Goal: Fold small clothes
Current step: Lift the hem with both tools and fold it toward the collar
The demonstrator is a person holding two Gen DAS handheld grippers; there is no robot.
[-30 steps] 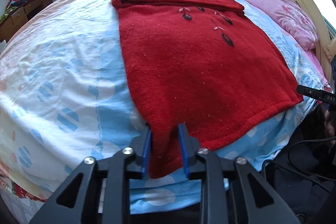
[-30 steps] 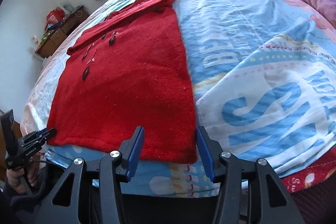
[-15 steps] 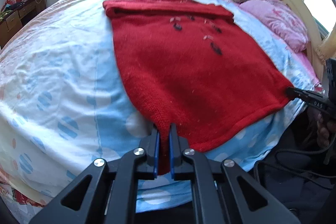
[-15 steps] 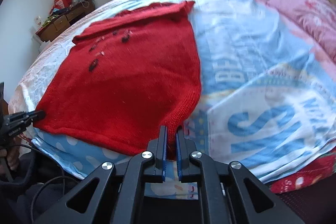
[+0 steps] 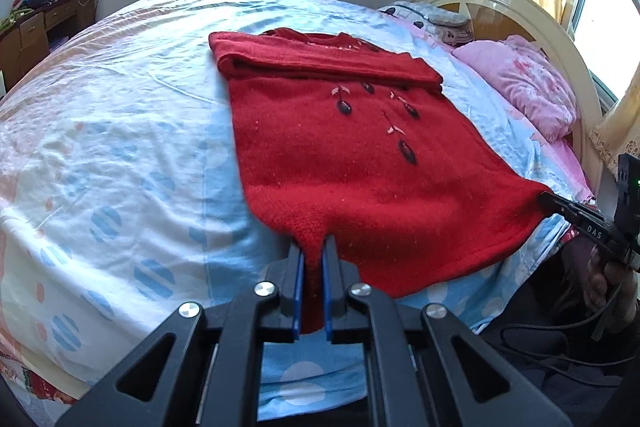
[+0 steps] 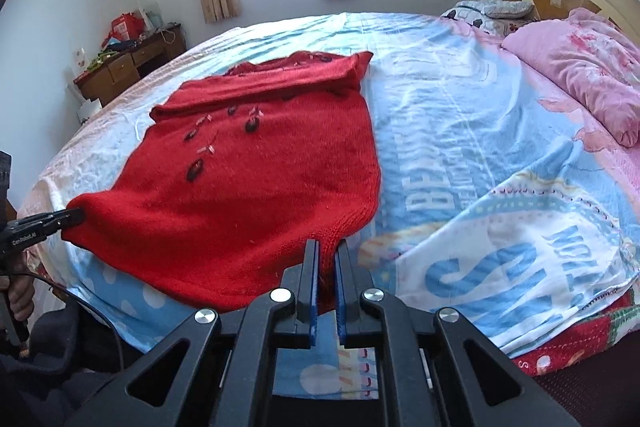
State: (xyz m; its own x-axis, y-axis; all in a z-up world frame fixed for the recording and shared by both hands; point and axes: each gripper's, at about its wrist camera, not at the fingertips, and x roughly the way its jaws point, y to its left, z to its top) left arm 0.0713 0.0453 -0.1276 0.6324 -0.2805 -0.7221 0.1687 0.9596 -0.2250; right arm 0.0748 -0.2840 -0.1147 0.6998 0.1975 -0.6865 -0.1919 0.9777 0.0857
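Sweater hem corners pinched.
Left tool (image 5: 311, 259) and right tool (image 6: 325, 259) each pinch sweater (image 5: 360, 163); long axis runs ahead, collar far.

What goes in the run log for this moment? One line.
step: lift hem | left gripper: shut on sweater corner | right gripper: shut on other corner | sweater: on bed

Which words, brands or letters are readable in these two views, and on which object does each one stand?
"DAS": on the right gripper, seen from the left wrist.
"CenRobot.AI": on the left gripper, seen from the right wrist; small, so the reading is uncertain.
"BE..." and large blue letters, perhaps "S" and "NOT": on the bedsheet; folds cut them off.
Red sweater: no text, only embroidery.
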